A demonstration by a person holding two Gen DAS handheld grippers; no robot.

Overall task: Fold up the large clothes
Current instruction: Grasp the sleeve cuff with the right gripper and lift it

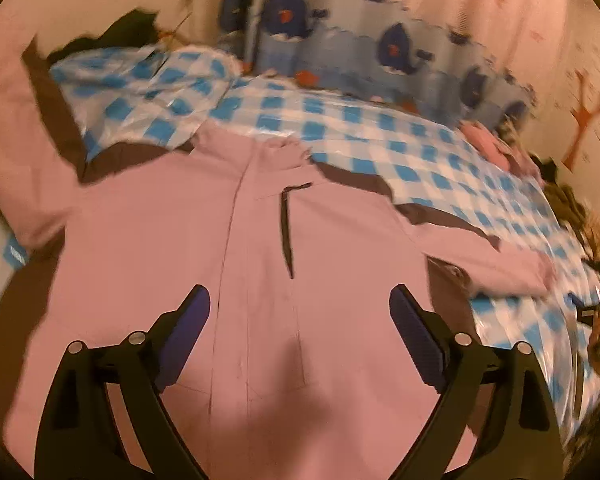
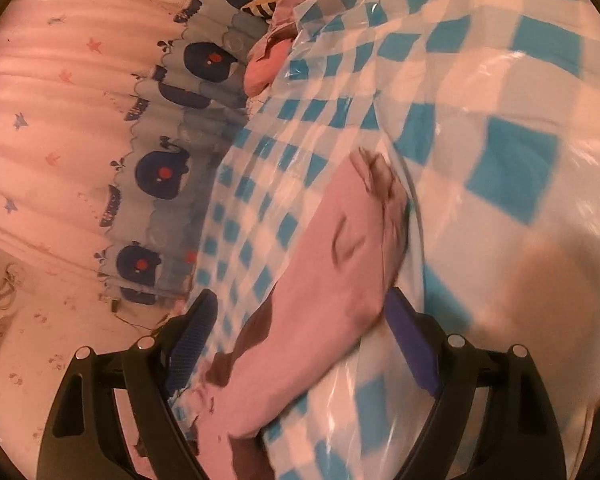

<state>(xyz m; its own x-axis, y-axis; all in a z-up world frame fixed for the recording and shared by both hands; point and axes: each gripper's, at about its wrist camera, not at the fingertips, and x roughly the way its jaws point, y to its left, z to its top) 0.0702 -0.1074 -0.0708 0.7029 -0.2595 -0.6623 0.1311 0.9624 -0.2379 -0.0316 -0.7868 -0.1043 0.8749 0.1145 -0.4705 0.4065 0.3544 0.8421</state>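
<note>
Across the lower middle of the left wrist view, the pink jacket [image 1: 260,248] lies face up on the bed's blue-and-white checked cover [image 1: 379,128], its front placket running up the centre, a dark chest-pocket zip [image 1: 287,232] beside it, and both sleeves spread out to the upper left and to the right. The left claw [image 1: 300,312] hangs over the jacket's lower front with its jaws wide apart and nothing between them. The right claw [image 2: 300,320] is likewise spread wide; a pink sleeve [image 2: 331,264] lies in the gap, yet the pads do not appear to press on it.

The cover looks glossy (plastic-like, by its shine), so a tugged sleeve could drag the whole jacket askew instead of folding over. Both pictures are blurred, and a grab made in haste may catch only the cuff [image 2: 379,178] or pinch the cover along with it.

The left view alone gives the whole garment, collar and both sleeves. The right view alone shows that sleeve close up, its cuff end crumpled, and the whale-patterned curtain [image 2: 172,176] at the left.
</note>
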